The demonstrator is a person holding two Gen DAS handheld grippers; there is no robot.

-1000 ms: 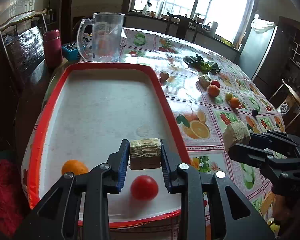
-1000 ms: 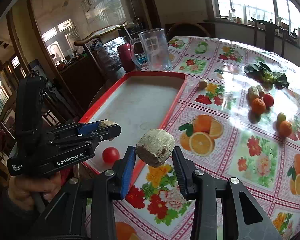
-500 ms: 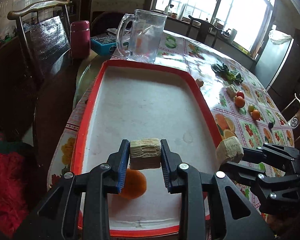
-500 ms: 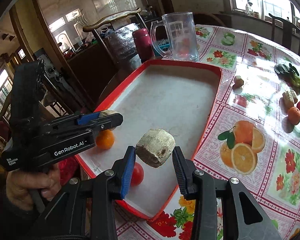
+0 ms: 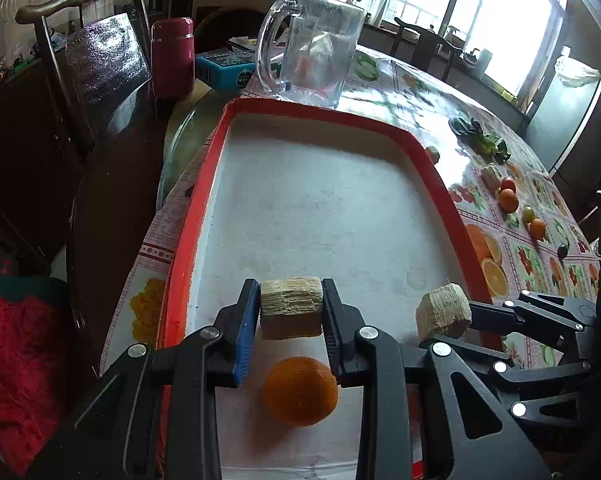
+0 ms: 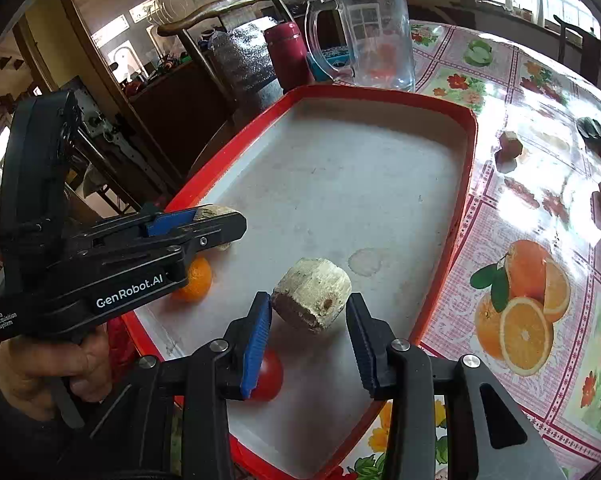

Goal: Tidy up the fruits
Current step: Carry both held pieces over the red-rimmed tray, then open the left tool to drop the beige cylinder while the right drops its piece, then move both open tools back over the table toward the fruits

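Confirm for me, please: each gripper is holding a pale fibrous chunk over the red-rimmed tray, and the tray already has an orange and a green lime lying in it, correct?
Not quite. The second fruit in the tray is a red tomato, not a green lime; the right wrist view shows it beside the orange. The rest holds: the left gripper and the right gripper each hold a pale fibrous chunk over the tray.

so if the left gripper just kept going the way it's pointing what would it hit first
Probably the white floor of the red tray, just beyond the orange. The left gripper, shut on a tan chunk, angles downward over bare tray; depth is unclear, so the orange may get clipped.
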